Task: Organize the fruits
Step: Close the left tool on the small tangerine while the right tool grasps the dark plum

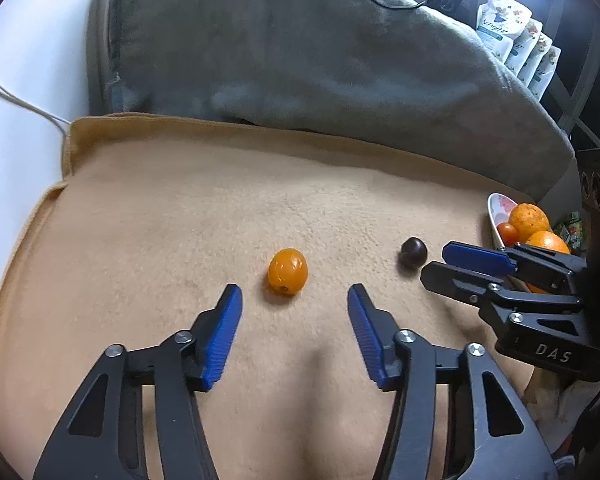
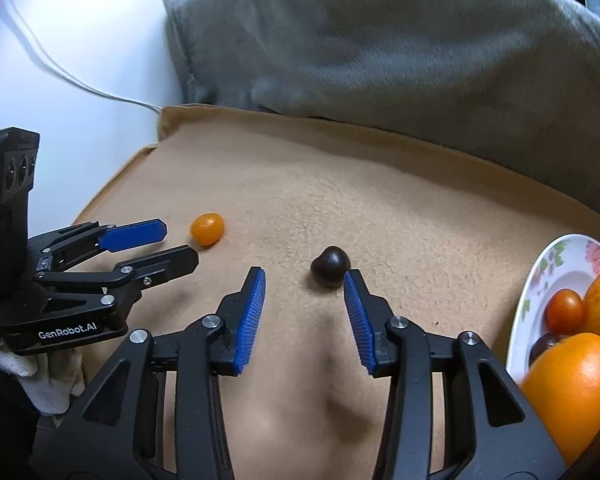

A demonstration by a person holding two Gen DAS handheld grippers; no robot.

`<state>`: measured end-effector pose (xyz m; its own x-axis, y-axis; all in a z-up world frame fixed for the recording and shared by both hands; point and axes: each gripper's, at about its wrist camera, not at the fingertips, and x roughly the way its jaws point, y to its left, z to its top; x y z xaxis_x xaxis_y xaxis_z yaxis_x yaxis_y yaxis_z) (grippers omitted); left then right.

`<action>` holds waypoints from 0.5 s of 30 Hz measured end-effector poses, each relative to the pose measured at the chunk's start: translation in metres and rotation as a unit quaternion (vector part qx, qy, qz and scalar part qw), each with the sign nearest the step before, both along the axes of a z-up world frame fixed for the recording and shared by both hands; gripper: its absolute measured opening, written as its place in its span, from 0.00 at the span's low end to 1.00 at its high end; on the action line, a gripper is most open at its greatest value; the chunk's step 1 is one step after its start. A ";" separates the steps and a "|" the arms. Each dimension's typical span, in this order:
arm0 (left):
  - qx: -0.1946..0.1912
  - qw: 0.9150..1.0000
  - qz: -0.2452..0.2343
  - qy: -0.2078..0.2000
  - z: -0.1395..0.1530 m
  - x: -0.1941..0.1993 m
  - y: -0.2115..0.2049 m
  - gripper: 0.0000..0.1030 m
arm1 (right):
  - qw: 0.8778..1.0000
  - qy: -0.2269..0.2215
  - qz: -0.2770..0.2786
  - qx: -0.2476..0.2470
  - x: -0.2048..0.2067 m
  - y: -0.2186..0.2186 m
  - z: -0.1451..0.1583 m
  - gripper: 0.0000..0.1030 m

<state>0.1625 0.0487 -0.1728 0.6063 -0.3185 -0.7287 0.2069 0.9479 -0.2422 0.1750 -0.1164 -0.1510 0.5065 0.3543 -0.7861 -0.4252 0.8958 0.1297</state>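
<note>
A small orange fruit lies on the tan blanket, just ahead of my open, empty left gripper. It also shows in the right wrist view. A dark round fruit lies just ahead of my open, empty right gripper, close to its right fingertip. It also shows in the left wrist view. A flowered white plate at the right holds oranges, a red tomato and a dark fruit. In the left wrist view the right gripper stands in front of the plate.
A grey cushion rises behind the blanket. A white wall with a white cable lies at the left. Patterned pouches stand at the far right.
</note>
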 end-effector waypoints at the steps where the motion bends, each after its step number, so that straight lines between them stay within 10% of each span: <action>1: 0.001 1.000 0.000 0.001 -0.001 0.002 -0.001 0.48 | 1.000 0.002 -0.002 -0.001 0.002 0.000 -0.002 0.39; 15: 0.012 1.000 0.001 0.013 -0.011 0.021 -0.005 0.35 | 1.000 0.000 -0.011 -0.018 0.015 0.002 -0.015 0.34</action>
